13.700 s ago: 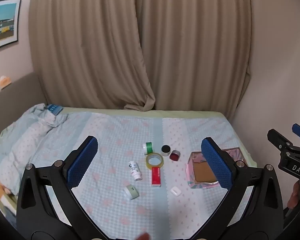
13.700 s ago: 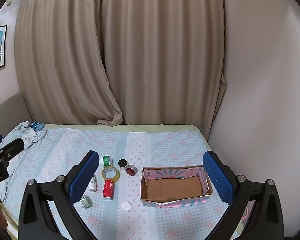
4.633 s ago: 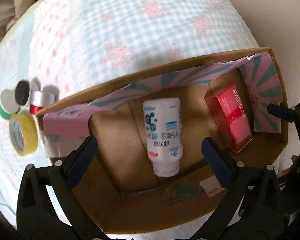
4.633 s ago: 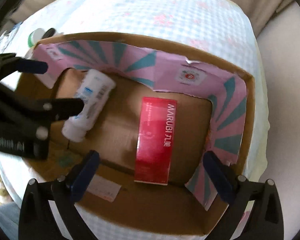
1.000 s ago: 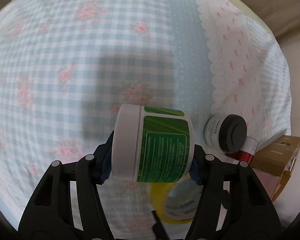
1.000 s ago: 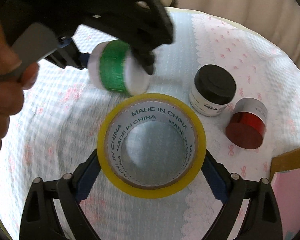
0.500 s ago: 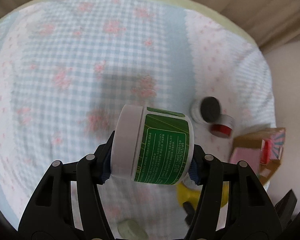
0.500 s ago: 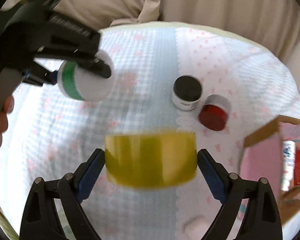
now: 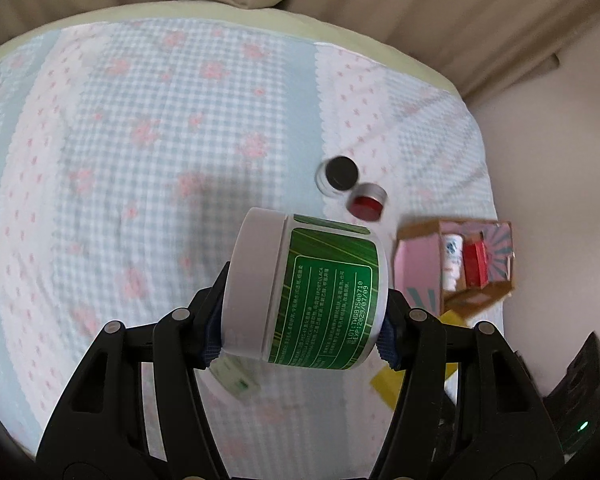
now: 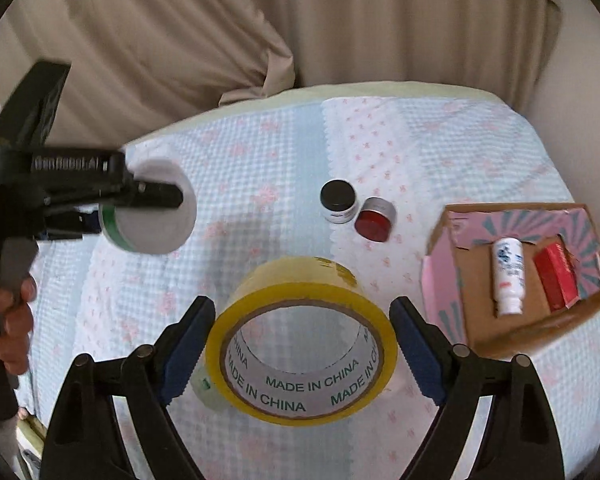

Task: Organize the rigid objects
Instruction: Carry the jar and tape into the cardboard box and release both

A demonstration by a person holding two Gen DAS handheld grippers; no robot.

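My left gripper [image 9: 304, 332] is shut on a white jar with a green label [image 9: 308, 292], held on its side high above the bed; it also shows in the right wrist view [image 10: 150, 216]. My right gripper [image 10: 302, 344] is shut on a yellow tape roll [image 10: 300, 344], also lifted. The cardboard box with pink lining [image 10: 444, 276] lies at the right, holding a white bottle [image 10: 508, 276] and a red box [image 10: 558, 276]. It shows small in the left wrist view [image 9: 416, 264].
A black-lidded white jar [image 10: 338, 201] and a red-topped silver tin [image 10: 374, 220] stand together on the checked bedspread [image 9: 140, 140]. A small pale green object [image 9: 236, 380] lies below my left gripper. Curtains [image 10: 260, 20] hang behind the bed.
Both grippers have risen higher above the bed with their objects. The box with the bottle and red box has come further into view at the right.
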